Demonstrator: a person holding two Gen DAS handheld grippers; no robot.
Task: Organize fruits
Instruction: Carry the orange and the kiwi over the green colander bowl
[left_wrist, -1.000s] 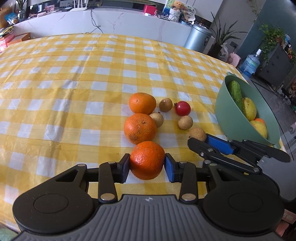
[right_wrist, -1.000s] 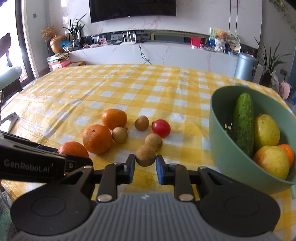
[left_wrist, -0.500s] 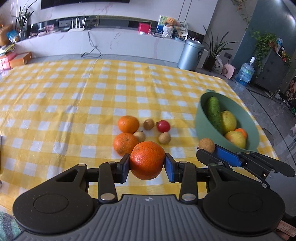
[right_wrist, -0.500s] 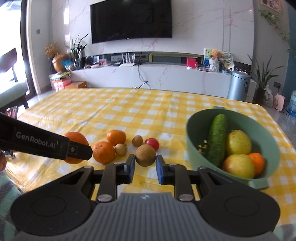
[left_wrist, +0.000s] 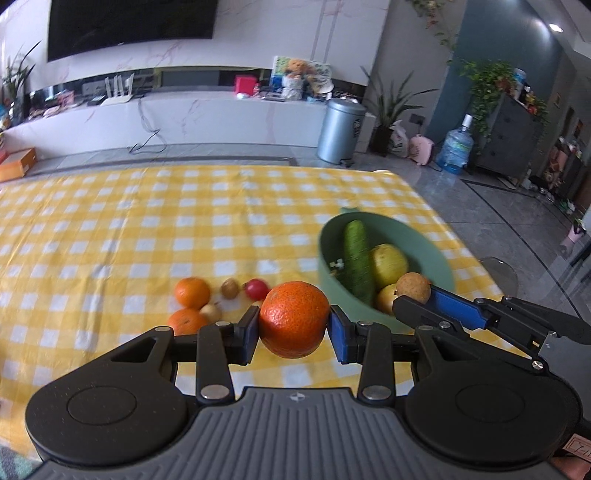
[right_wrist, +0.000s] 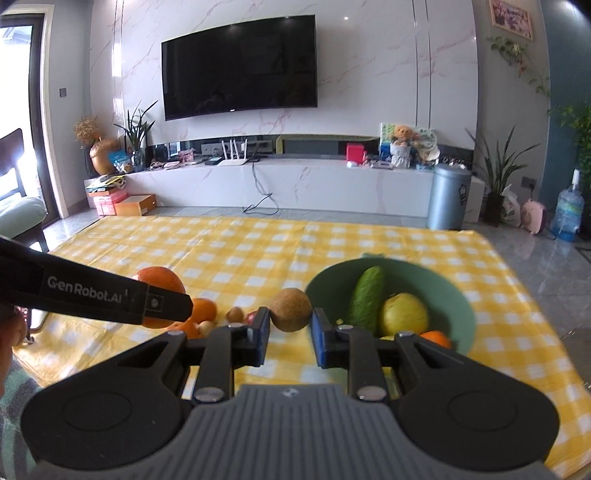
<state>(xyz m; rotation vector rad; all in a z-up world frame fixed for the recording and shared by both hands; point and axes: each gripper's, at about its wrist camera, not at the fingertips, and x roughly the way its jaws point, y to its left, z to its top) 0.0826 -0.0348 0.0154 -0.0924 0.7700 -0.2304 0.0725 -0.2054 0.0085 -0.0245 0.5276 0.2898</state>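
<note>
Left wrist view: left hand-held gripper (left_wrist: 293, 329) clamps an orange (left_wrist: 293, 319) above the desk (left_wrist: 110, 236); a slipping grip would drop it short of the green bowl (left_wrist: 441, 264).

Right wrist view: right hand-held gripper (right_wrist: 290, 326) pinches a small brown fruit (right_wrist: 290, 309) beside the bowl; the round fruit may roll out.

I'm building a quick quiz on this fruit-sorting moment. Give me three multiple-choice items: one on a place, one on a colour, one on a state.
1. Where is the cucumber?
A on the cloth
B in the bowl
C in a gripper

2. What colour is the bowl?
A green
B red
C white

3. What does the left gripper hold?
A nothing
B a tomato
C the orange

Key: B, it lies inside among the pears; A, its wall is green; C, the jaws clamp the orange on both sides.
</note>
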